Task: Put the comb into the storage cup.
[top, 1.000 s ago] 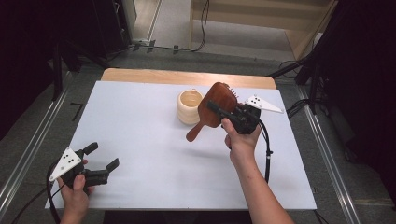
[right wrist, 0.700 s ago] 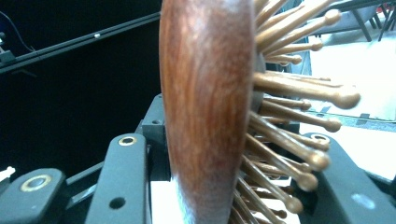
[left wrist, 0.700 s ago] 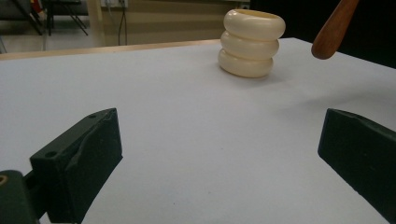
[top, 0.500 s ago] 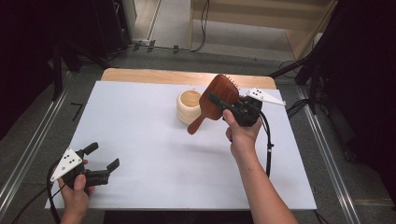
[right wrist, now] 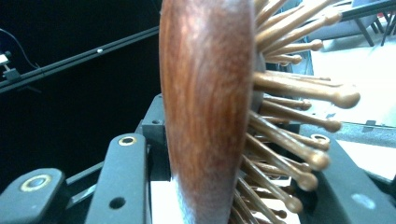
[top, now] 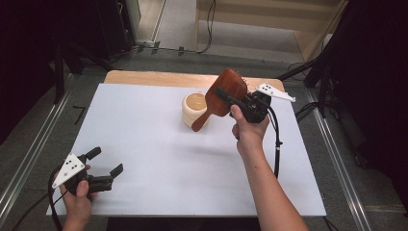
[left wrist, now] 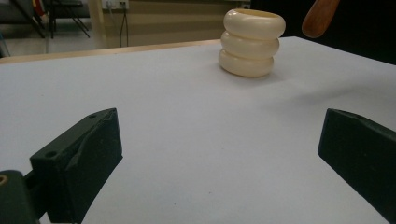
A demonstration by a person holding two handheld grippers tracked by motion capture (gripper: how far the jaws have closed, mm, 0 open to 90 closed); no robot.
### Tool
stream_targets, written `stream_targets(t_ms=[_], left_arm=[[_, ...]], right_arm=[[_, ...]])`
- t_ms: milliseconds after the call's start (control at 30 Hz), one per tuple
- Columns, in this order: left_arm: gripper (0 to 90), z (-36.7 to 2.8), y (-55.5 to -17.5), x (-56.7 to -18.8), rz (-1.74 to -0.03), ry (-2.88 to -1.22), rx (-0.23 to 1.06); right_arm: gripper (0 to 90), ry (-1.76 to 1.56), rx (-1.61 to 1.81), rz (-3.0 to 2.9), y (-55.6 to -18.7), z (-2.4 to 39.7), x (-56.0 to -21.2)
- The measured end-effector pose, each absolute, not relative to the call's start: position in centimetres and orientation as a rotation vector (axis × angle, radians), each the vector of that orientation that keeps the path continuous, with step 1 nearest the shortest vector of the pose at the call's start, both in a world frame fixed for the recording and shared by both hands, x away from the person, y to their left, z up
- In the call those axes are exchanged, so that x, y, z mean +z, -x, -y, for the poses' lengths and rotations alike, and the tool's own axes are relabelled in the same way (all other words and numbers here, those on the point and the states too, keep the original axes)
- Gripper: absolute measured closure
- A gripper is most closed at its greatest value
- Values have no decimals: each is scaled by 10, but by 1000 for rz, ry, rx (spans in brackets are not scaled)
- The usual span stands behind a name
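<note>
Your right gripper (top: 230,99) clamps the hairbrush (top: 222,94); aim its handle squarely into the cup (top: 194,109) near the table's far edge, left gripper (top: 106,164) gaping empty.

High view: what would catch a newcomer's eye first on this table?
The wooden hairbrush, clamped in the right gripper and held in the air, handle slanting down beside the cream ridged cup at the far middle of the white table. Next, the left gripper, jaws wide apart, at the near left corner.

Bright on the white table (top: 159,144), dark all around. Soft shadows, no glare. Close-up hairbrush (right wrist: 205,107) a bit blurry.
</note>
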State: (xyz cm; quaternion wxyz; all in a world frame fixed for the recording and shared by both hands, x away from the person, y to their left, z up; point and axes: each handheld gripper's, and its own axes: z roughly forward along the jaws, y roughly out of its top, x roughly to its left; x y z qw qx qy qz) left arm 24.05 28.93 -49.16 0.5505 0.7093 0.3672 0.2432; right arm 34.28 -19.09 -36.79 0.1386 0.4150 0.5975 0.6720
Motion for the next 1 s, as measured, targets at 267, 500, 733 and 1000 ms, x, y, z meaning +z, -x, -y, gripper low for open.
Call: stream_targets(t_ms=[267, 500, 733, 1000], left_arm=[[0, -289, -240, -492, -869, -1680, 573], [0, -289, -240, -492, -870, -1679, 573], [0, -289, -240, -492, -866, -1683, 580], [0, -288, -240, -492, -868, -1686, 577]], right_arm=[[531, -1205, 1964, -1707, -350, 192, -362], [530, -1207, 1957, -1700, -355, 192, -358], [530, -1222, 1956, -1681, -364, 195, -355], [530, -1235, 1952, -1655, -374, 199, -353]])
